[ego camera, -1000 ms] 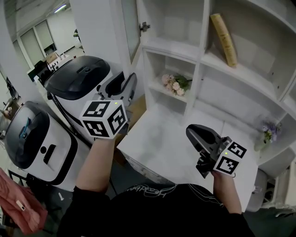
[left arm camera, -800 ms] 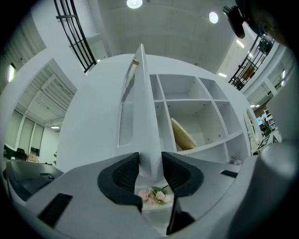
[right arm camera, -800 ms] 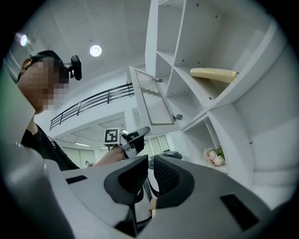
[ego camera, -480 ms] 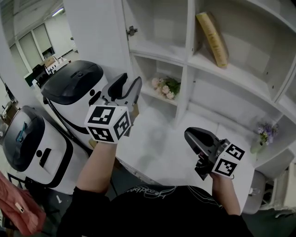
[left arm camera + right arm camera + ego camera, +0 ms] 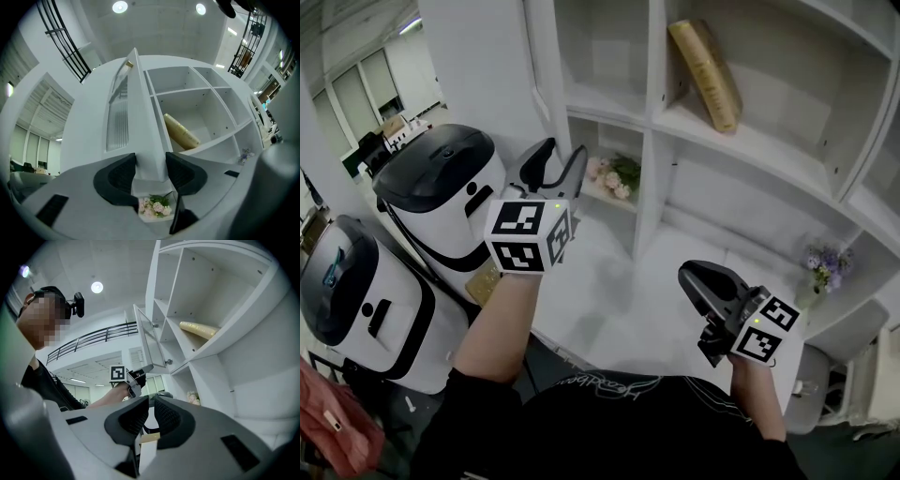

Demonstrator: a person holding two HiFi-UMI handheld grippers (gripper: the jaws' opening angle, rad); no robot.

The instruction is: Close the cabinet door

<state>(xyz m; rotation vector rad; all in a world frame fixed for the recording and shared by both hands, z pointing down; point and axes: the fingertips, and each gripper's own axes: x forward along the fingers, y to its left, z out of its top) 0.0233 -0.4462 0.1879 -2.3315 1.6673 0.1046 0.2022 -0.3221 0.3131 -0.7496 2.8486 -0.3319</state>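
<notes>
Cabinet door (image 5: 133, 117) stands open at the left side of the white shelf unit (image 5: 750, 141), swung out toward you, so your left gripper view meets it edge-on with its ribbed glass pane on the left face. Your left gripper (image 5: 561, 155) is raised to the door's lower end. Its jaws are opening, and the door's bottom edge stands in the gap between them. The edge fills that gap from pad to pad, but you cannot tell whether the pads touch it. The right gripper view shows the same meeting from the side: the door's lower corner sits right at the tips of your left gripper. Your right gripper (image 5: 694, 279) is held low on the near right over the white counter (image 5: 609, 309), well apart from the door, with its jaws drawn almost together and nothing between them. In the shelf unit, a tan book (image 5: 705, 73) leans in an upper compartment to the right of the door. A bunch of pink flowers (image 5: 611, 176) lies in the lower compartment just beyond your left gripper. A small vase of purple flowers (image 5: 821, 262) stands at the far right of the counter. Two white-and-black machines (image 5: 441, 187) stand on the floor to the left.
</notes>
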